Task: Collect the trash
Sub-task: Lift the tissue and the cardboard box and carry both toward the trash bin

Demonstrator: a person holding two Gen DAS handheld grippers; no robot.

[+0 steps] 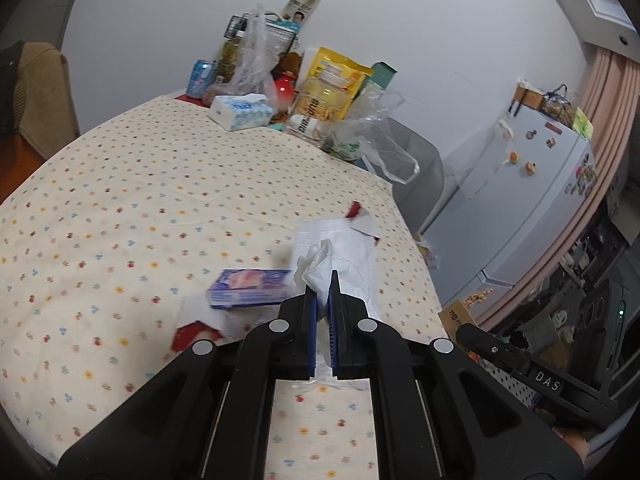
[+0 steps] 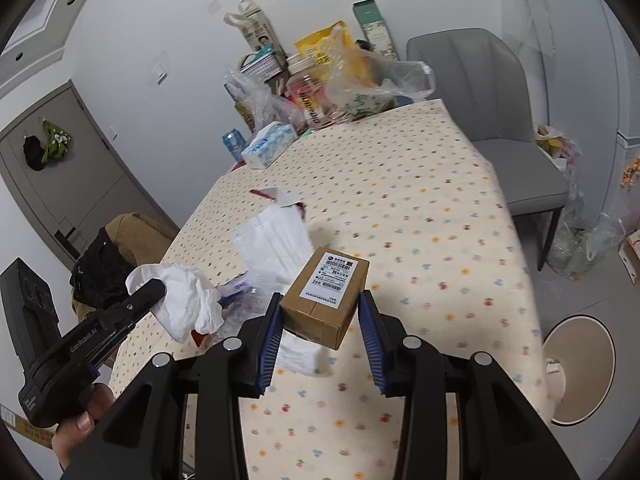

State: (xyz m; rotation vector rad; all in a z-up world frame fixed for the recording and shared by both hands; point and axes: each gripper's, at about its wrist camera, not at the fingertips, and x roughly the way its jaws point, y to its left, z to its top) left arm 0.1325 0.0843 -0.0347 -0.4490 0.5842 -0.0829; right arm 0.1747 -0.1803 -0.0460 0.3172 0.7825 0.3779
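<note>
Left-wrist view, landmark: the blue packet (image 1: 250,289), a flat blue and pink carton lying on the floral tablecloth (image 1: 120,200). Just left of and below the packet lies a red and white wrapper scrap (image 1: 192,334), partly beneath a white sheet. Immediately right of the packet the left gripper (image 1: 323,280) has its blue-padded jaws pressed together on a crumpled white tissue (image 1: 318,266), whose creased, ragged folds rise above the fingertips. Beyond the tissue, right of the packet, a flat white plastic bag (image 1: 340,240) rests on the cloth, with a second red and white scrap (image 1: 362,218) at its far edge. Far behind the packet stand a tissue box (image 1: 242,111) and a cluster of groceries in clear bags.

Right-wrist view, same landmark: the blue packet (image 2: 234,286) is only partly visible under the white plastic bag (image 2: 276,240). To its left the left gripper (image 2: 154,288) appears from the side, lifted above the table edge, the white tissue (image 2: 190,298) hanging from it in a loose bunch. To the packet's right the right gripper (image 2: 320,312) clamps a small brown cardboard box (image 2: 326,296), sealed with tape and carrying a white barcode label on top; the box is tilted and raised off the cloth (image 2: 420,240). Further right stand a grey chair (image 2: 500,120) and, on the floor, a round beige bin (image 2: 580,368).
</note>
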